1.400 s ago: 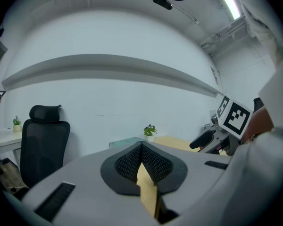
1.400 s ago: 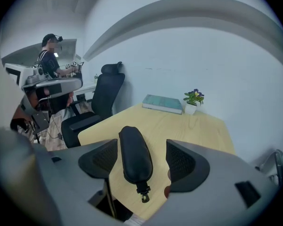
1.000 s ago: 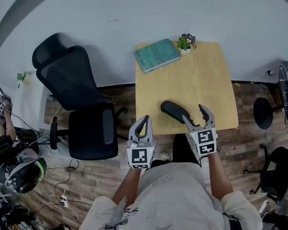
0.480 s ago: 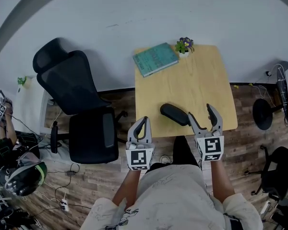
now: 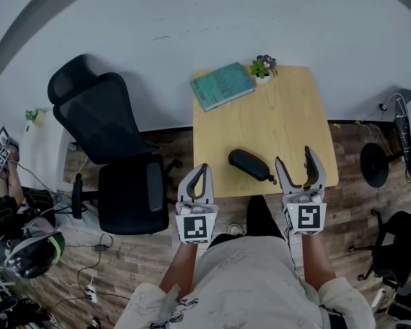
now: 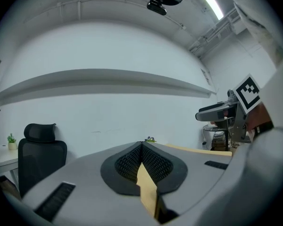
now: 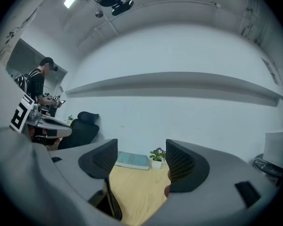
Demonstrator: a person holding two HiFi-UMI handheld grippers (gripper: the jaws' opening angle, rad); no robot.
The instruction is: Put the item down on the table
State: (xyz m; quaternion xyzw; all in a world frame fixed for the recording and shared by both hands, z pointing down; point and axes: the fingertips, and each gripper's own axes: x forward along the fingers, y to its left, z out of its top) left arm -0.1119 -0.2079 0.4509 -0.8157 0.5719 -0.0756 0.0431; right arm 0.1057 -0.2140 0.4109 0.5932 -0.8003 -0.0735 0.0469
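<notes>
Head view: the black case [image 5: 248,164] lies flat on the wooden table [image 5: 288,115], near its front edge and held by neither of your tools. Your right gripper [image 5: 295,166] is at that front edge with its fingers [image 5: 282,171] spread wide; the case's near end is just beside the left one, and contact cannot be told. Your left gripper [image 5: 203,173] hangs off the table's front left corner, tips together. A teal book [image 5: 222,85] and a small potted plant [image 5: 264,65] sit at the far edge; a black office chair [image 5: 113,149] stands to the left. Left gripper view: the left gripper [image 6: 142,148] has its pads [image 6: 127,163] pressed together at the tips with nothing between them; only a sliver of table [image 6: 146,185] shows below. Right gripper view: the right gripper [image 7: 141,161] has its pads [image 7: 181,166] well apart and empty, with bare table [image 7: 137,187], the book [image 7: 132,160] and the plant [image 7: 156,155] showing in the gap.
</notes>
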